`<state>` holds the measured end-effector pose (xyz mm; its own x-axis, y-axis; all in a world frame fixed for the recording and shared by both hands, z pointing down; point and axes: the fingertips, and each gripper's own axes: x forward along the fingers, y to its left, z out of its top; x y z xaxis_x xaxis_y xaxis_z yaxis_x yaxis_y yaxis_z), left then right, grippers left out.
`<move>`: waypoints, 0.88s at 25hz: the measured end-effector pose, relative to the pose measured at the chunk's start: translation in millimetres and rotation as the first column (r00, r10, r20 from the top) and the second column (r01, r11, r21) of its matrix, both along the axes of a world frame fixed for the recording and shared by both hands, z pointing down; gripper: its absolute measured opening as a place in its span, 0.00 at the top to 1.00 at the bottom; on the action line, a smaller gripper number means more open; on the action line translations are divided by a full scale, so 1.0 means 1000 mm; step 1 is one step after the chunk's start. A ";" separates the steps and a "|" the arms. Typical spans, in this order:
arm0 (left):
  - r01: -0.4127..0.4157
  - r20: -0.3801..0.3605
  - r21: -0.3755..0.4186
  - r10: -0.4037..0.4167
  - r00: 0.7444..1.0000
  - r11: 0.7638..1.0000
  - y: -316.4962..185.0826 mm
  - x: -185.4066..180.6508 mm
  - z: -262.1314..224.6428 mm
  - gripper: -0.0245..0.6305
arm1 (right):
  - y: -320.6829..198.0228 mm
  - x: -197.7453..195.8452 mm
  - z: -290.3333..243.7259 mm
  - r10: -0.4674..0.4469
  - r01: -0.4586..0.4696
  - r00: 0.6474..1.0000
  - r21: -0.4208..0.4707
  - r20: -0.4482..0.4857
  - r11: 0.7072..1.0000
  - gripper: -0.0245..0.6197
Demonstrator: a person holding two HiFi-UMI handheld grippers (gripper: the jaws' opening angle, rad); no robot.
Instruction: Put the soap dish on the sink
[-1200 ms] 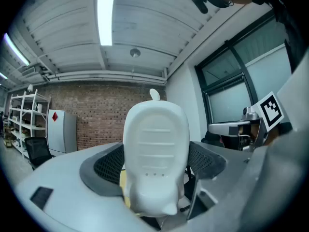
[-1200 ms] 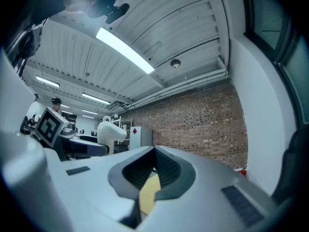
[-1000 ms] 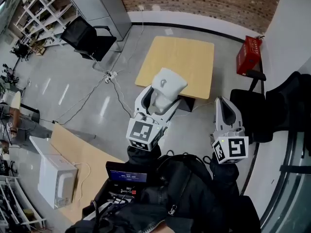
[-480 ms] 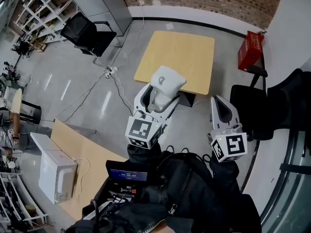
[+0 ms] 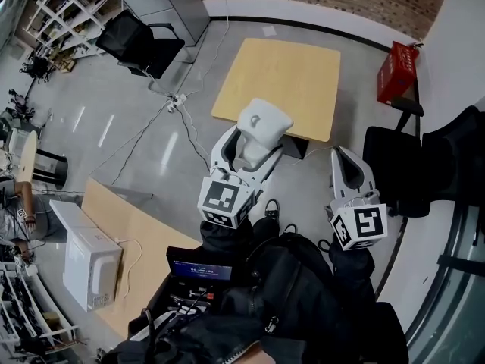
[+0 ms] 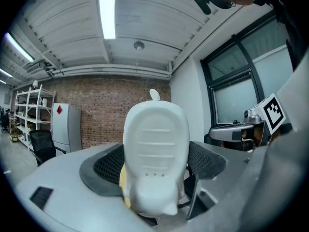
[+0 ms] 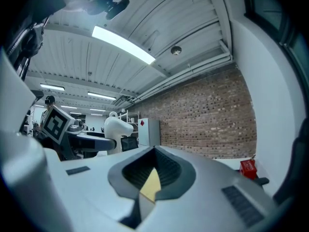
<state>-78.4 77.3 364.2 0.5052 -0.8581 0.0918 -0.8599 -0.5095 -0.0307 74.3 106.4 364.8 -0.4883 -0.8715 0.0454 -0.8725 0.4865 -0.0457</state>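
Note:
The white plastic soap dish (image 5: pixel 264 123) stands up between the jaws of my left gripper (image 5: pixel 252 144), which is shut on it and held in the air above the floor. In the left gripper view the soap dish (image 6: pixel 155 153) fills the middle, its ribbed inside facing the camera, clamped between the dark pads (image 6: pixel 108 164). My right gripper (image 5: pixel 345 161) hangs to the right of it, jaws pressed together with nothing in them. The right gripper view shows that gripper (image 7: pixel 150 180) shut, with the soap dish (image 7: pixel 117 127) off to its left. No sink is in view.
A light wooden table (image 5: pixel 282 78) stands ahead on the grey floor. A red box (image 5: pixel 400 68) sits at the right wall, black chairs (image 5: pixel 144 40) (image 5: pixel 394 169) on either side. A white appliance (image 5: pixel 91 268) rests on a wooden board (image 5: pixel 132 241) at left. Cables (image 5: pixel 178 101) cross the floor.
Both grippers keep their pose and the left stays shut on the soap dish. The head camera has shifted a little, so table and floor sit slightly lower in the picture.

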 end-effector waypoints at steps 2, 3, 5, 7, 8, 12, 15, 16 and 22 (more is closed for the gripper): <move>-0.007 -0.005 0.004 0.007 1.000 1.000 -0.007 0.000 -0.001 0.32 | -0.005 -0.003 -0.001 0.000 0.000 1.000 0.000 -0.003 1.000 0.95; -0.011 -0.007 0.006 0.011 1.000 1.000 -0.011 0.000 -0.002 0.32 | -0.009 -0.003 -0.002 0.002 -0.002 1.000 0.003 -0.005 1.000 0.95; -0.017 -0.010 0.008 0.017 1.000 1.000 -0.023 0.000 -0.002 0.32 | -0.018 -0.004 -0.004 0.009 -0.008 1.000 0.009 -0.013 1.000 0.95; -0.022 -0.017 0.007 0.022 1.000 1.000 -0.034 -0.002 -0.002 0.32 | -0.027 -0.005 -0.006 0.016 -0.016 1.000 0.012 -0.021 1.000 0.95; -0.026 -0.019 0.008 0.026 0.999 1.000 -0.039 -0.003 -0.002 0.32 | -0.033 -0.005 -0.008 0.022 -0.021 0.999 0.015 -0.025 1.000 0.95; -0.041 -0.021 0.019 0.041 0.999 0.999 -0.066 -0.006 -0.007 0.32 | -0.058 -0.011 -0.014 0.037 -0.036 0.999 0.027 -0.036 0.999 0.95; -0.049 -0.023 0.016 0.049 0.999 0.999 -0.086 -0.011 -0.007 0.32 | -0.074 -0.018 -0.016 0.039 -0.037 0.998 0.028 -0.042 0.999 0.95; -0.052 -0.025 0.015 0.052 0.998 0.999 -0.092 -0.012 -0.006 0.32 | -0.080 -0.020 -0.016 0.040 -0.039 0.998 0.029 -0.044 0.999 0.95; -0.079 -0.029 0.005 0.079 0.996 0.997 -0.119 -0.016 -0.002 0.32 | -0.106 -0.026 -0.016 0.068 -0.066 0.997 0.027 -0.048 0.997 0.95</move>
